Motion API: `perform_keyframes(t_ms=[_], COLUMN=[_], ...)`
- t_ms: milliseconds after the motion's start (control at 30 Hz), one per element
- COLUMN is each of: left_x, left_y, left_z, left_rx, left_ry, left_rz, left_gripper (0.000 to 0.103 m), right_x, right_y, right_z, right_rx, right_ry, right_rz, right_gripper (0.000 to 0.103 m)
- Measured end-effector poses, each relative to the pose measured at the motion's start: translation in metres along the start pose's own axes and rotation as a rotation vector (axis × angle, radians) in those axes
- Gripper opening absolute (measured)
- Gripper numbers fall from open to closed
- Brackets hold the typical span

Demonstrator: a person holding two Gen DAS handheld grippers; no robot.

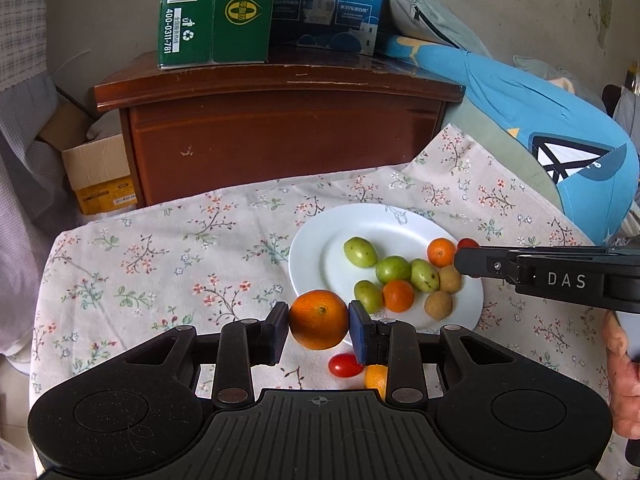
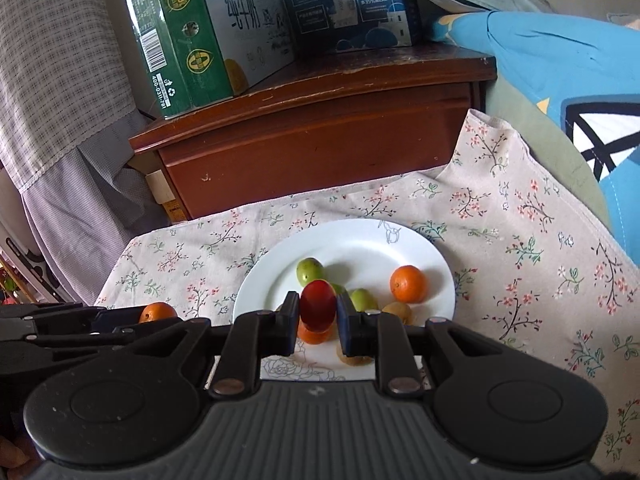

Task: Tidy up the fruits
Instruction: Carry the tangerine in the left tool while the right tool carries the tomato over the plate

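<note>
A white plate (image 1: 312,256) on the floral cloth holds several green fruits (image 1: 360,252), small oranges (image 1: 441,252) and brown longans (image 1: 438,304). My left gripper (image 1: 319,320) is shut on an orange (image 1: 319,319), held above the cloth at the plate's near-left rim. A cherry tomato (image 1: 345,365) and a small orange (image 1: 376,380) lie on the cloth under it. My right gripper (image 2: 318,312) is shut on a red cherry tomato (image 2: 318,305) above the plate (image 2: 360,248); it shows in the left wrist view (image 1: 464,262) over the plate's right side.
A brown wooden nightstand (image 1: 280,128) stands behind the cloth with a green milk carton box (image 1: 212,12) and a blue box (image 1: 332,0) on top. A blue pillow (image 1: 540,120) lies at right, a cardboard box (image 1: 100,176) at left.
</note>
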State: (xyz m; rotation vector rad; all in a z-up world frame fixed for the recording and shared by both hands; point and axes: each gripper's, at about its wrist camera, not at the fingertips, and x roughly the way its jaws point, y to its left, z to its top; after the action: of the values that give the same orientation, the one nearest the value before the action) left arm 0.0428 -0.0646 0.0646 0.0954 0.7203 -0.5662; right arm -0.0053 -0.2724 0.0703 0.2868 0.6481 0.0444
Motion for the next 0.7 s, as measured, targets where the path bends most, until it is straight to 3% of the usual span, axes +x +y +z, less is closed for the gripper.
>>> perform_keyframes(t_ms=[700], left_x=[0.054], left_y=[-0.003], left_z=[0.029], left_rx=[0.032], left_ry=[0.038], left_rz=[-0.051], left_gripper=[0.030], right_x=[0.040], right_y=[-0.022], right_z=[0.024], right_rx=[-0.009], right_ry=[0.001], right_rz=[-0.024], right_gripper=[0.020])
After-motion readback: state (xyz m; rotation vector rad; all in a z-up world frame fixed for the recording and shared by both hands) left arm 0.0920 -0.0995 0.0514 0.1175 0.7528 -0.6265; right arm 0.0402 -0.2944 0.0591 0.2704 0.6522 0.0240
